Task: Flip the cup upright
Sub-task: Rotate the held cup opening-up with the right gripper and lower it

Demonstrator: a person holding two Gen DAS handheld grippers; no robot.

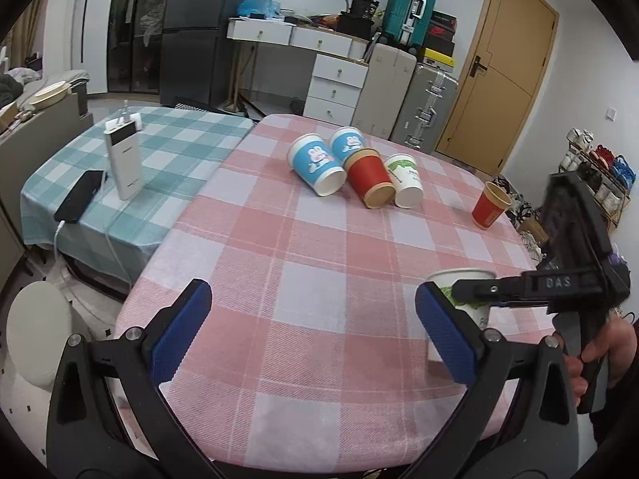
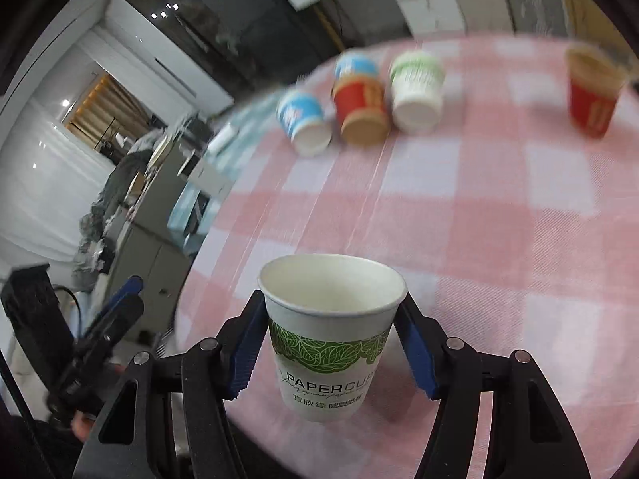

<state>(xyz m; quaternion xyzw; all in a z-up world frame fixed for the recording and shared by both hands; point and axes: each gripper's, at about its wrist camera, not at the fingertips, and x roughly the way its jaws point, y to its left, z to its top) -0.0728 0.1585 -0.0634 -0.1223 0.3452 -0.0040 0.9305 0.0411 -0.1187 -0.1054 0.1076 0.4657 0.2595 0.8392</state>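
Right tool: pads pressed on both sides of the white-and-green paper cup, just under the rim. The cup is mouth-up, near the front right edge of the counter. Whether its base touches the pink checked cloth cannot be told from the right wrist view; the left wrist view shows the same cup low over the cloth, its foot hidden behind the left tool's finger.

Left tool: spread wide, holding nothing, hovering over the near part of the counter beside the cup.

Judgement: this cup is at the set-down stage. To finish well, bring the base flat onto the cloth before easing the pads apart, spread both pads evenly so neither drags the thin wall sideways, then draw straight back. A light paper cup will tip if a pad catches the rim.

Further out, well apart from the held cup: 1 red cup stands upright near the right edge. At the far middle, 4 cups lie on their sides in a tight cluster: 2 blue cups, 1 red cup with a tan base and 1 white-and-green cup. These appear to remain to be done. The background of the right wrist view is blurred.
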